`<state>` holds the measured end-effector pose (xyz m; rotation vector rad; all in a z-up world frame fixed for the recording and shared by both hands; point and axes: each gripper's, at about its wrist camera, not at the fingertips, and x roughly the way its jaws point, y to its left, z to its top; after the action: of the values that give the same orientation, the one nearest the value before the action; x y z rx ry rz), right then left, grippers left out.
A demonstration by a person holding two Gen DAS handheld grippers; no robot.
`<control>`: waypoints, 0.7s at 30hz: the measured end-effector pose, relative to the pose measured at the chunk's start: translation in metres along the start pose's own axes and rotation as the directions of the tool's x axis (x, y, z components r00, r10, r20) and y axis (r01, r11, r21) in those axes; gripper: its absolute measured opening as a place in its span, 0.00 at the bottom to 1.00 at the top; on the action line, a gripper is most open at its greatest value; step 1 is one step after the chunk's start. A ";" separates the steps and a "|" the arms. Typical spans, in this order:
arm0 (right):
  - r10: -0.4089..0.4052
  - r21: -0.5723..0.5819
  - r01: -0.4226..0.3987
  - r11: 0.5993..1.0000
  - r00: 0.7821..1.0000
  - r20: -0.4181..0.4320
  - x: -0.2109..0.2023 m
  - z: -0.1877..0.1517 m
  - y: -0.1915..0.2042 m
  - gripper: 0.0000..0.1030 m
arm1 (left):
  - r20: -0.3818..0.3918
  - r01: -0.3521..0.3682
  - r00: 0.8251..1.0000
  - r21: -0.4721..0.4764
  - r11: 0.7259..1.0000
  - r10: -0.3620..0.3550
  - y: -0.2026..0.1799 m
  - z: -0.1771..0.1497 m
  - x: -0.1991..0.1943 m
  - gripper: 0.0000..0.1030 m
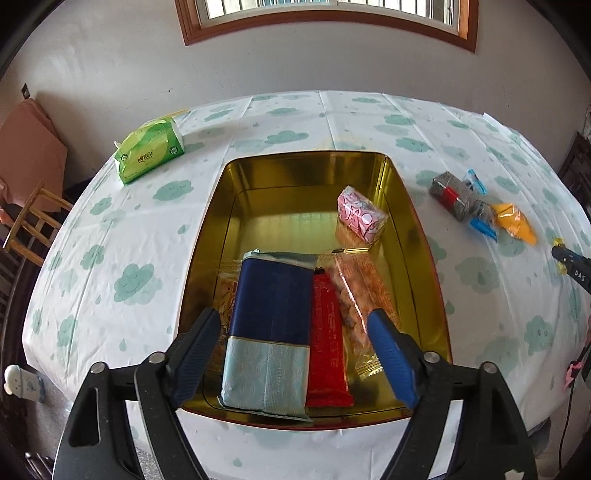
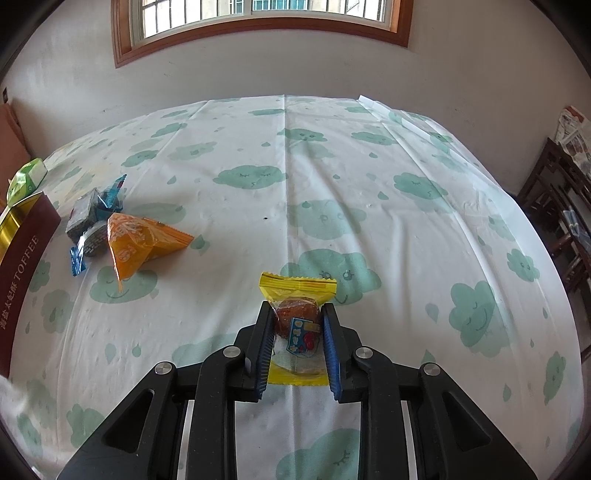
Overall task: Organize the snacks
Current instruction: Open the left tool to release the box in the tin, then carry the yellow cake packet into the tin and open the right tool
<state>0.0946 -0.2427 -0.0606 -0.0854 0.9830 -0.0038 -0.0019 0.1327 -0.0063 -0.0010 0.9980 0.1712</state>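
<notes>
A gold-lined tin [image 1: 402,206] stands on the cloud-print tablecloth. Inside lie a navy and pale-blue packet [image 1: 271,325], a red bar [image 1: 327,343], clear packs of orange snacks [image 1: 364,291] and a pink sweet [image 1: 360,214]. My left gripper [image 1: 295,321] hovers open over the tin's near end; its pads stand clear on either side of the navy packet. In the right wrist view my right gripper [image 2: 297,314] is shut on a yellow-wrapped sweet [image 2: 297,291] just above the cloth. An orange packet [image 2: 142,238] and blue-ended dark sweets [image 2: 88,221] lie near the tin's maroon side [image 2: 22,273].
A green tissue pack [image 1: 149,153] lies at the table's far left corner. A wooden chair [image 1: 31,221] stands off the left edge and dark furniture [image 2: 561,206] off the right. A wall with a wood-framed window [image 2: 258,26] rises behind the table.
</notes>
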 end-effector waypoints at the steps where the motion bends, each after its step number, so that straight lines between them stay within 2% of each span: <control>1: -0.003 0.000 0.003 1.000 1.000 -0.003 0.000 0.000 0.001 0.25 | 0.003 -0.001 1.000 -0.005 1.000 0.001 0.000 0.000 0.000 0.80; 3: -0.007 0.002 0.007 1.000 1.000 -0.007 -0.001 0.001 0.001 0.25 | 0.008 -0.008 1.000 -0.021 1.000 0.008 0.002 -0.001 0.000 0.83; 5: -0.005 0.015 0.006 1.000 1.000 -0.011 -0.001 0.001 0.004 0.24 | 0.005 -0.009 1.000 -0.040 0.999 0.009 0.004 -0.002 0.002 0.92; 10: 0.022 0.029 -0.021 0.999 1.000 -0.018 -0.003 0.002 0.011 0.24 | 0.002 0.015 1.000 -0.036 0.999 -0.015 0.005 -0.006 0.003 0.92; 14: 0.049 0.019 -0.049 0.999 0.999 0.015 -0.015 0.008 0.029 0.24 | 0.033 0.022 0.999 -0.038 0.999 -0.020 0.008 -0.007 -0.003 0.92; 18: 0.101 -0.034 -0.099 0.994 0.993 0.056 -0.032 0.020 0.062 0.24 | 0.072 0.023 0.997 -0.075 0.997 -0.017 0.018 -0.007 -0.010 0.93; 21: 0.176 -0.079 -0.170 0.982 0.982 0.075 -0.042 0.029 0.093 0.24 | 0.093 0.014 0.996 -0.092 0.996 -0.006 0.027 -0.008 -0.015 0.93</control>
<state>0.0924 -0.1459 -0.0165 -0.0663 0.9060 0.1937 -0.0202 0.1562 0.0045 -0.0821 0.8966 0.2065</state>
